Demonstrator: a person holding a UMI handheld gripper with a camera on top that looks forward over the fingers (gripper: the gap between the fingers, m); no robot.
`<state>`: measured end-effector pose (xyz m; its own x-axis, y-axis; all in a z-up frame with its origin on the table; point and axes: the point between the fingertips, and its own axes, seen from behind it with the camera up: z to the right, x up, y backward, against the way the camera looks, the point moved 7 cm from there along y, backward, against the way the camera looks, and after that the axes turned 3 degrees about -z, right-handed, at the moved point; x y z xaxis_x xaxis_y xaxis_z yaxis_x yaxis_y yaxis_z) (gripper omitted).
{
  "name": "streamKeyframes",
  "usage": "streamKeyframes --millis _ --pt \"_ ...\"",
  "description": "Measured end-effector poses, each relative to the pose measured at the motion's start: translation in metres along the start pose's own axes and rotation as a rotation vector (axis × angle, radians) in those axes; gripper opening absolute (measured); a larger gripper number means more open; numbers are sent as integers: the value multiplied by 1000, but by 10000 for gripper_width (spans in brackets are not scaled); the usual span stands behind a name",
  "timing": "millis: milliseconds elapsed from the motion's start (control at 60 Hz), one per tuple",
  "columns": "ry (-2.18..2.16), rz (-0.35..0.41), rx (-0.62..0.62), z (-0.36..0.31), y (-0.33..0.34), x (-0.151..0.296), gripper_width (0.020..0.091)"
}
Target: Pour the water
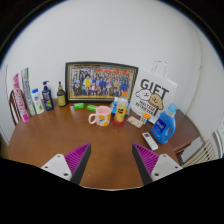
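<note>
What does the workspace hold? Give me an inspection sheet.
Surface: round wooden table, against a white wall.
Job's things: mug and yellow bottle side by side, well beyond the tool.
Clutter: blue jug, gift bag, framed photo, small bottles, remote.
Tool: open, empty, low over the near table.
Cables: nothing seen.
Surroundings: chair beside the table.

Brown wooden worktop carries a framed photograph, several bottles, a floral mug, a yellow cup, a gift bag and a blue bottle.
</note>
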<state>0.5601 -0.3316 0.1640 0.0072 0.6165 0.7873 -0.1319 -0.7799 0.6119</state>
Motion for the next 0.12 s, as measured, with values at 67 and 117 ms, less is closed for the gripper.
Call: streamKeyframes --millis 67,117 --pt "-16 3 5 -6 6 -2 854" --pt "-3 13 -3 -6 9 0 853"
